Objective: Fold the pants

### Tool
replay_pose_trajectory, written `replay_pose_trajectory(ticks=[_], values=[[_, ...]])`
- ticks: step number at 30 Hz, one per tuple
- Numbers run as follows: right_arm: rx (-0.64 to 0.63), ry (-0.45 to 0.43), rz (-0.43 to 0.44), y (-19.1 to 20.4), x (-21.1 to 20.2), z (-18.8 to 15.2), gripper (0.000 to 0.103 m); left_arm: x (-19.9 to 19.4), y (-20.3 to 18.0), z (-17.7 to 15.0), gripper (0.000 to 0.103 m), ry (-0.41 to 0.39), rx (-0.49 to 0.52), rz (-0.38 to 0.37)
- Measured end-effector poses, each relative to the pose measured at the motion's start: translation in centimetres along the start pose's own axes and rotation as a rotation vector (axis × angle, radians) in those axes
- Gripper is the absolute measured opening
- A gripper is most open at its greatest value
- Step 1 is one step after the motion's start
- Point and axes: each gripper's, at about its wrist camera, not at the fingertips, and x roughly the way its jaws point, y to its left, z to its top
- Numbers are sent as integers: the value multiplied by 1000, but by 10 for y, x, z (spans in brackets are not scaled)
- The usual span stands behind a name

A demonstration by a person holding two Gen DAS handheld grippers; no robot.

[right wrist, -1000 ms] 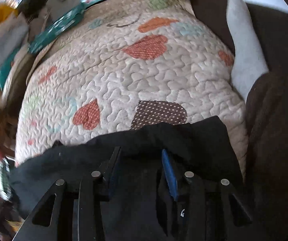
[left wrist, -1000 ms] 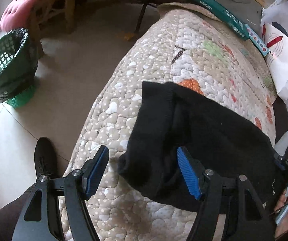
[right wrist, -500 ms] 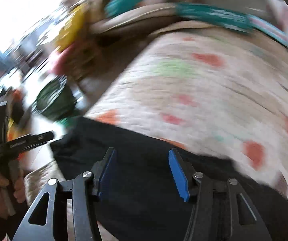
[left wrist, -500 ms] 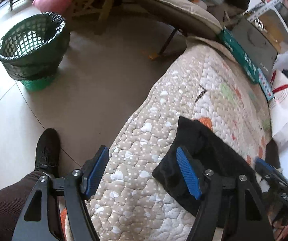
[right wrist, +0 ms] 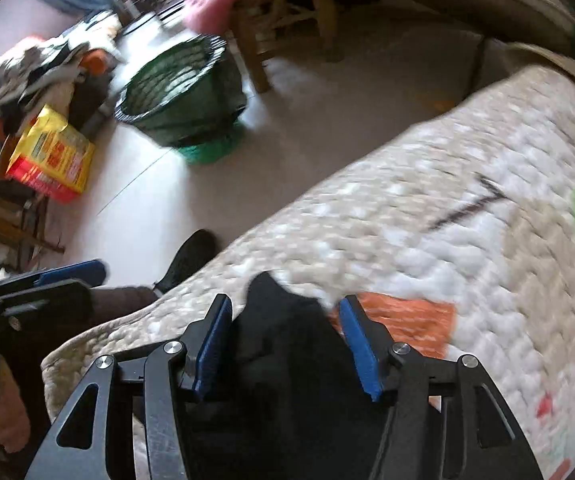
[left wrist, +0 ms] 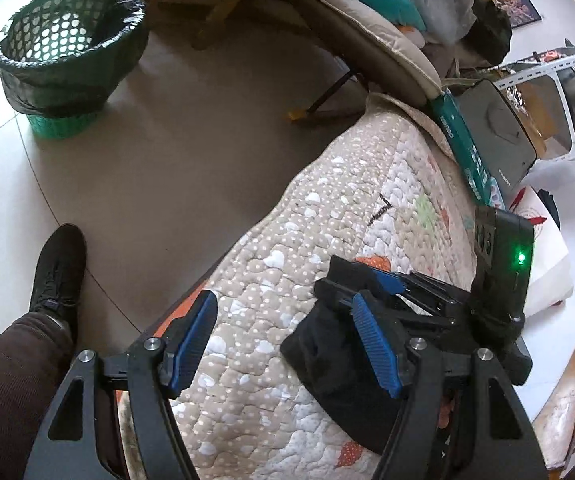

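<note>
The black pants (left wrist: 339, 364) lie bunched on the quilted bed cover (left wrist: 271, 280) near its front edge. My left gripper (left wrist: 287, 344) is open and empty, over the quilt just left of the pants. My right gripper (right wrist: 287, 344) is open with a fold of the pants (right wrist: 283, 328) between its blue pads; the pads stand apart from the cloth. In the left wrist view the right gripper (left wrist: 371, 292) lies over the far side of the pants, its body with a green light behind.
A green mesh bin (left wrist: 67, 60) stands on the tiled floor at left. The person's black shoe (left wrist: 57, 276) and leg are beside the bed. A lounge chair (left wrist: 359, 36) and boxes (left wrist: 483, 148) crowd the bed's far end. A yellow-red box (right wrist: 51, 156) sits at left.
Both grippers swung left toward the bed's front edge. The right gripper opened and slid across the pants, which went from spread wide to a smaller bunch. The left gripper stayed open.
</note>
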Motion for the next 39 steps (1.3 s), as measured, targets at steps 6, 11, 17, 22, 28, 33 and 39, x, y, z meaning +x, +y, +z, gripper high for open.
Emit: replay_pose_trajectory(ticks=[6, 11, 17, 22, 28, 33, 39], values=[[5, -13, 45, -1, -11, -11, 22, 8, -6, -4, 69, 15, 40, 23], [61, -70, 56, -11, -31, -15, 22, 16, -9, -10, 69, 47, 63, -13], [96, -71, 44, -20, -42, -17, 22, 16, -28, -16, 74, 42, 145, -105], [123, -101, 79, -25, -52, -21, 22, 41, -38, -22, 75, 99, 206, -24], [135, -121, 115, -28, -63, -26, 22, 65, -55, -33, 73, 147, 295, -20], [150, -137, 132, -28, -70, -33, 21, 65, -69, -42, 20, 170, 356, -84], [168, -187, 114, -33, -101, -46, 21, 34, -87, -46, 17, 114, 382, -175]])
